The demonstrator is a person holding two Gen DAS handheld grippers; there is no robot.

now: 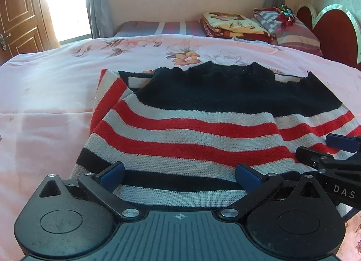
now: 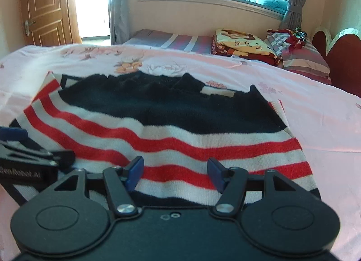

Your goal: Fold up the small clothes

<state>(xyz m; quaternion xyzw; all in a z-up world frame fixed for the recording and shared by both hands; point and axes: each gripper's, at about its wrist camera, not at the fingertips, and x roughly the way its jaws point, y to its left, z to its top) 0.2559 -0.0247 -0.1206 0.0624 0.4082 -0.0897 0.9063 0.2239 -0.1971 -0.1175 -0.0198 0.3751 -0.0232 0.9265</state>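
Both tongs, left tongs (image 1: 179, 176) and right tongs (image 2: 174, 173), hang wide and empty at the striped sweater's (image 1: 203, 130) near hem, mid-frame on the pink bed (image 1: 45, 94); best pinch both corners evenly, then carry them toward the collar together.

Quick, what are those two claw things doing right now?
Left hand-held gripper: open, holding nothing, over the striped sweater.
Right hand-held gripper: open, holding nothing.
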